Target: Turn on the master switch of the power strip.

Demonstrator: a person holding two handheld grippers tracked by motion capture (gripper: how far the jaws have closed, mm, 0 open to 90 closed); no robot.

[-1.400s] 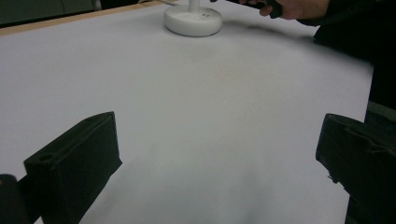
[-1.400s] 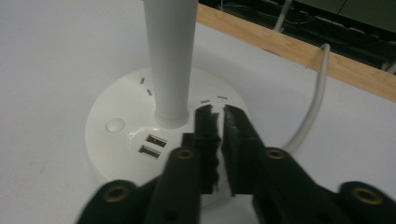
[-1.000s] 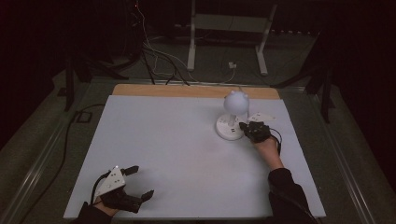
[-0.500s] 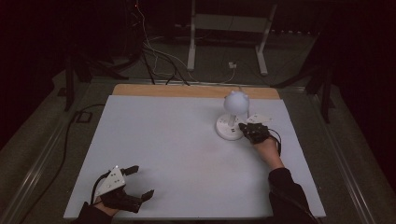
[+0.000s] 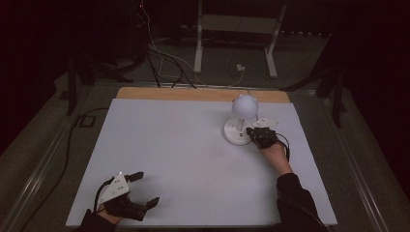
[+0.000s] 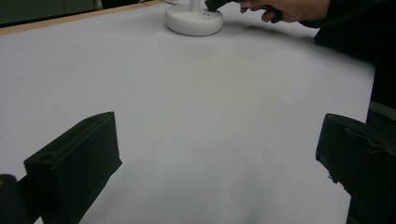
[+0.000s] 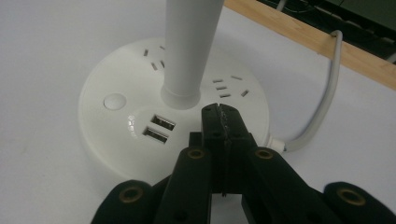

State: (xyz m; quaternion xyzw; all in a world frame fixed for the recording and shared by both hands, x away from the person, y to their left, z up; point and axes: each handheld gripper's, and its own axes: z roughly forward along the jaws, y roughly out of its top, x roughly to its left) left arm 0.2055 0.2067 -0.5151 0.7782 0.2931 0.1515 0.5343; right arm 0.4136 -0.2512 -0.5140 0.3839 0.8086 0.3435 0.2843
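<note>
the white table top (image 5: 183, 159) is lying broad under everything, with a strip of bare wood (image 5: 193, 94) running along its far edge. toward the far right of it a white lamp (image 5: 240, 118) is standing upright: a round head on a straight stem (image 7: 189, 46), rising from a flat round base (image 7: 121, 135). in the right gripper view that base is showing two usb ports (image 7: 158, 129) side by side, a round button (image 7: 115, 101) to their left, and groups of socket slots around the stem. a white cable (image 7: 322, 102) is leaving the base and curving off over the wooden strip.

the right gripper (image 7: 219, 112) is sitting over the near edge of the base, just beside the foot of the stem, with its jaws pressed flat together and nothing between them; whether the tips are touching the base i cannot tell. the left gripper (image 5: 140, 191) is resting at the near left corner of the table, well apart from the lamp, its jaws spread wide over bare table.
</note>
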